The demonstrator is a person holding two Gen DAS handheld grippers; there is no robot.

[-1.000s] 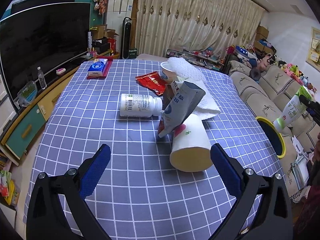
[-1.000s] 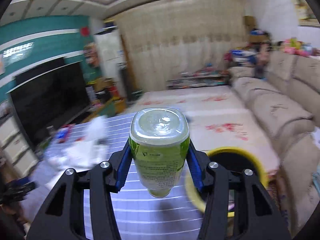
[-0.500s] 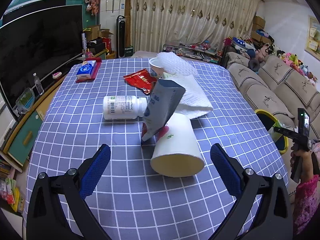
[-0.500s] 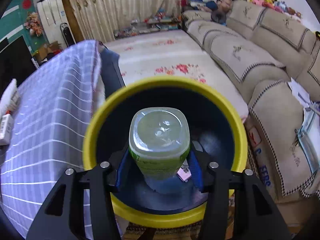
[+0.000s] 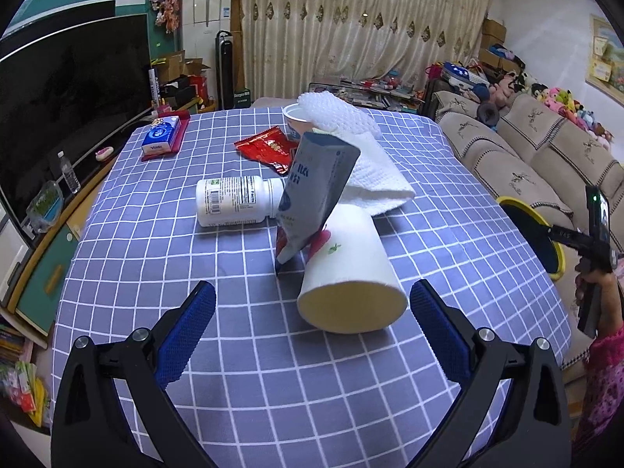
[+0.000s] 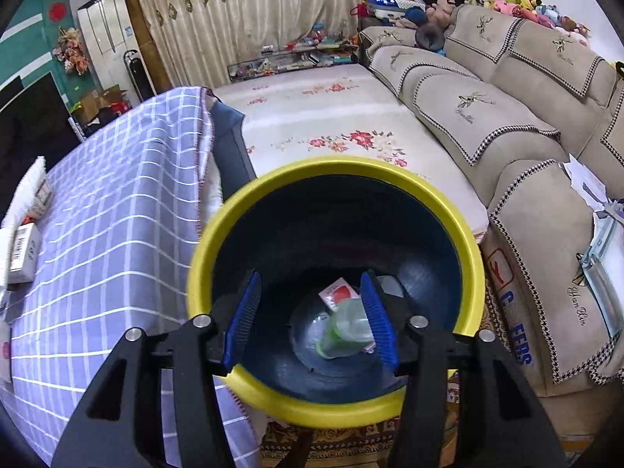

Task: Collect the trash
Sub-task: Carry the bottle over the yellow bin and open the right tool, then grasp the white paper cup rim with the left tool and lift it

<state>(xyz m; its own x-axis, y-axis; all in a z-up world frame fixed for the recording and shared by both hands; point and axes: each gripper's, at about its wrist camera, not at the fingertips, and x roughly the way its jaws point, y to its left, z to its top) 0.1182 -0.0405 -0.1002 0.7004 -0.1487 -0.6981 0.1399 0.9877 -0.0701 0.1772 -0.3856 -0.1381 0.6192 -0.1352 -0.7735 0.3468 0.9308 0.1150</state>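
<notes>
Trash bin point(image 6: 448, 210), round, yellow-rimmed, under empty spread right gripper point(image 6: 310, 321); left gripper point(image 5: 312, 325) wide, empty.

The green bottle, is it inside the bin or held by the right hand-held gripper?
Inside. The green bottle lies on the bottom of the yellow-rimmed bin; the right hand-held gripper is open above it.

L gripper point(image 5: 312, 312) spread wide, empty, low over checked tablecloth point(image 5: 234, 370). Paper cup point(image 5: 349, 273) on its side between the pads, mouth toward cam. Grey-blue pouch point(image 5: 314, 195) leans on cup. White pill bottle point(image 5: 238, 201) lying just left of pouch. Far: red wrapper point(image 5: 269, 148), white towel point(image 5: 370, 167), small cup point(image 5: 296, 121), tissue pack point(image 5: 160, 136) far left. Yellow-rim bin point(image 5: 546, 234) off right edge, R gripper point(image 5: 585, 240) over it.
</notes>
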